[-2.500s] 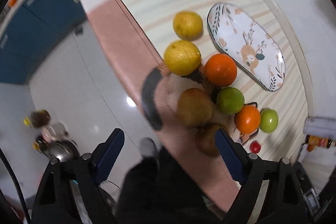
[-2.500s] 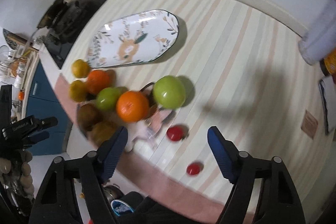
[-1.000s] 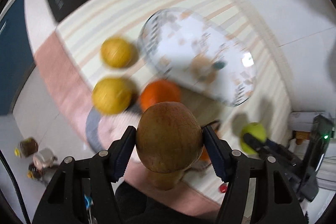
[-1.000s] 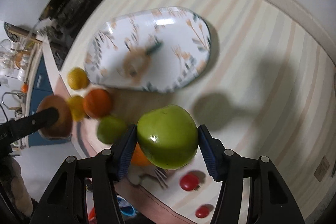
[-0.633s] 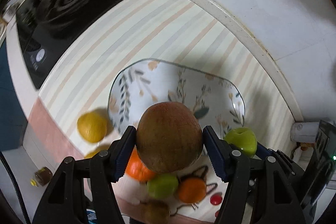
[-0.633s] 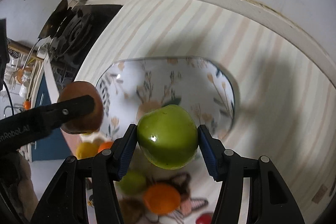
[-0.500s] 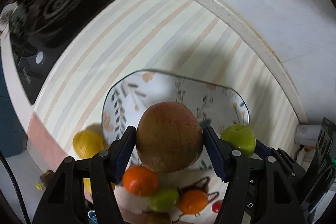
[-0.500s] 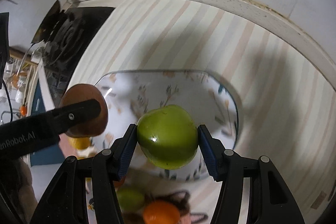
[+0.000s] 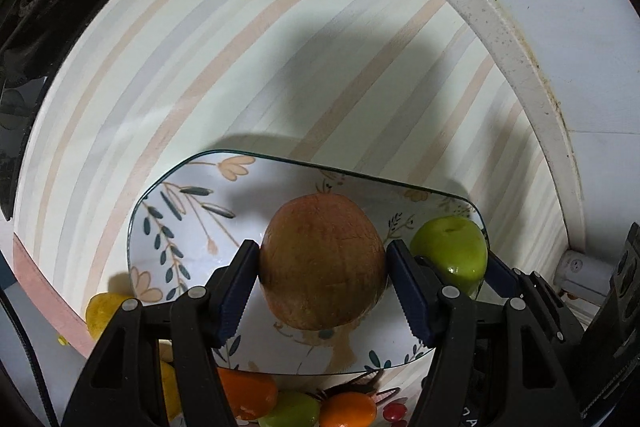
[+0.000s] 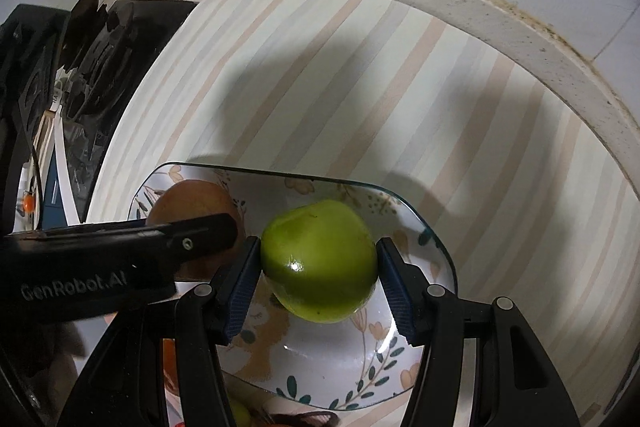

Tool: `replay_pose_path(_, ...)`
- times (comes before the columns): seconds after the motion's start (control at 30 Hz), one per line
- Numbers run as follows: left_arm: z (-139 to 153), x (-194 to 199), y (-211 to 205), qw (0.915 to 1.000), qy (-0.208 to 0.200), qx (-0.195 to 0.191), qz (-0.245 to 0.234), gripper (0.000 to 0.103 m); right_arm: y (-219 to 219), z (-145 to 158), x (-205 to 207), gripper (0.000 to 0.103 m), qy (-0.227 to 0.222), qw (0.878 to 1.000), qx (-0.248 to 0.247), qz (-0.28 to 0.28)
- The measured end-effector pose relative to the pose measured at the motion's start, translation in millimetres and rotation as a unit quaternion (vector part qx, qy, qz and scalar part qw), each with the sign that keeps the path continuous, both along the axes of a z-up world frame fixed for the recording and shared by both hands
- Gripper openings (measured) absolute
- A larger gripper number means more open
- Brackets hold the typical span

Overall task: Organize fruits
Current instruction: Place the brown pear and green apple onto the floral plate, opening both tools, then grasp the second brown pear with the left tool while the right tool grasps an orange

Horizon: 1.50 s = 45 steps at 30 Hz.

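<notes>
Left gripper [image 9: 322,285]: clamped on a brown fruit [image 9: 322,261], carried over the floral oval plate [image 9: 176,231].
Right gripper [image 10: 318,277]: clamped on a green apple [image 10: 320,261], over the same plate, just beside the brown fruit.
Plate: rested on a striped mat [image 9: 240,47].
At the plate's near edge on the mat: a yellow fruit [image 9: 100,313], two oranges [image 9: 250,395] and a second green fruit [image 9: 290,411].
Stovetop [image 10: 88,51]: stood off to the left.

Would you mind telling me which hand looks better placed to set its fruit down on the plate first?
Right, narrowly. Its tongs hold the green apple over bare plate by the rim, whereas the left tongs hold the brown fruit mid-plate.
</notes>
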State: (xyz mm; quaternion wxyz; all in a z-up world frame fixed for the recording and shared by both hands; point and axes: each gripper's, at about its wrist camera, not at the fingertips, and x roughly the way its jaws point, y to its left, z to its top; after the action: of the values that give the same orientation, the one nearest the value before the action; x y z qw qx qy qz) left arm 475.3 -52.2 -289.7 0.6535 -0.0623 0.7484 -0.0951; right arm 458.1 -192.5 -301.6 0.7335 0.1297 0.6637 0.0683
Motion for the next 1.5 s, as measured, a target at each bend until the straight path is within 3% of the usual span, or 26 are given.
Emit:
replay_pose_path(0.23,-5.3,-0.2,-7.3,0.9997,0.009,0.021,-0.007,0.064,-1.1,-13.1,3.3,0.062,0.033,0.999,0.016,-0.003)
replay_pose_path(0.27,-7.0,3.3,-10.6,0.9997,0.009,0.022,-0.007,0.066,-2.1,-12.4,2.7,0.065,0.033,0.999,0.019,-0.004)
replay_pose_path(0.33,-1.6,3.5,-10.1,0.9998,-0.001,0.020,-0.001,0.081,-5.1,-7.5,-0.3,0.089,0.030,0.999,0.024,-0.006)
replay_pose_path(0.4,5.8,3.7,-9.3,0.9997,-0.013,0.021,-0.001,0.090,-5.6,-2.0,-3.2,0.090,0.031,0.999,0.017,-0.004)
replay_pose_path(0.63,33.2,-17.9,0.7,0.9969,-0.051,0.060,-0.007,0.091,-7.5,13.7,-30.1,0.091,0.041,0.999,-0.025,0.017)
replay_pose_path(0.9,66.3,-70.0,25.9,0.9892,-0.102,0.105,-0.005,0.091,-6.9,37.2,-80.6,0.091,0.028,0.998,-0.040,0.032)
replay_pose_path(1.5,156.3,-169.4,42.8,0.9757,-0.193,0.103,0.011,0.091,-2.7,149.0,-163.8,0.091,-0.066,0.995,-0.057,0.049)
